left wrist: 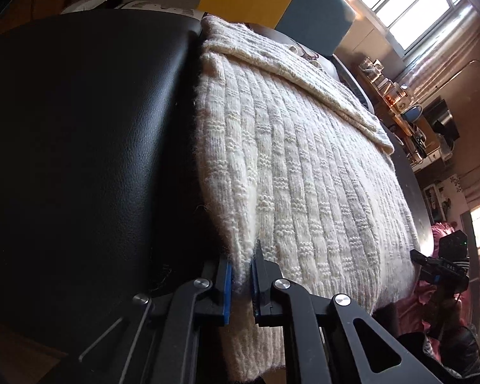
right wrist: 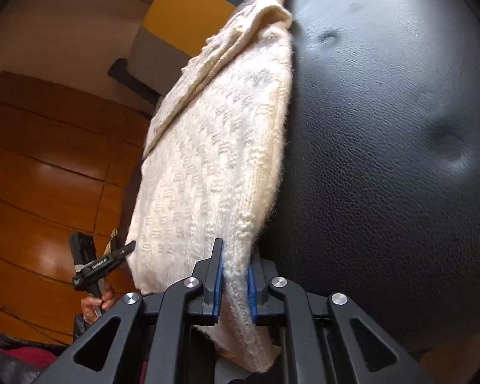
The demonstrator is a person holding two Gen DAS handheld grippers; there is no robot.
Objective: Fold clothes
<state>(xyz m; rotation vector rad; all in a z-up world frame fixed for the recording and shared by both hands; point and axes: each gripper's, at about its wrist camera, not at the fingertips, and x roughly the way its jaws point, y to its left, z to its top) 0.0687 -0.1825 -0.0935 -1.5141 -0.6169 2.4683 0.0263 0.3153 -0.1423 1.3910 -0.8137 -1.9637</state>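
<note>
Both tongs, left (left wrist: 241, 283) and right (right wrist: 234, 283), pinched the sweater's (left wrist: 304, 176) near hem corners, thick, soft knit that looked floppy but grippy.

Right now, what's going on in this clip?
A person is folding a cream knit sweater laid on a black leather surface, holding a claw in each hand. The left claw is clamped on the sweater's near edge at one corner, and the right claw grips the near edge at the other side. One part of the sweater is already folded over at the far end. Both grips look set, so lifting the near edge for the next fold seems likely.
</note>
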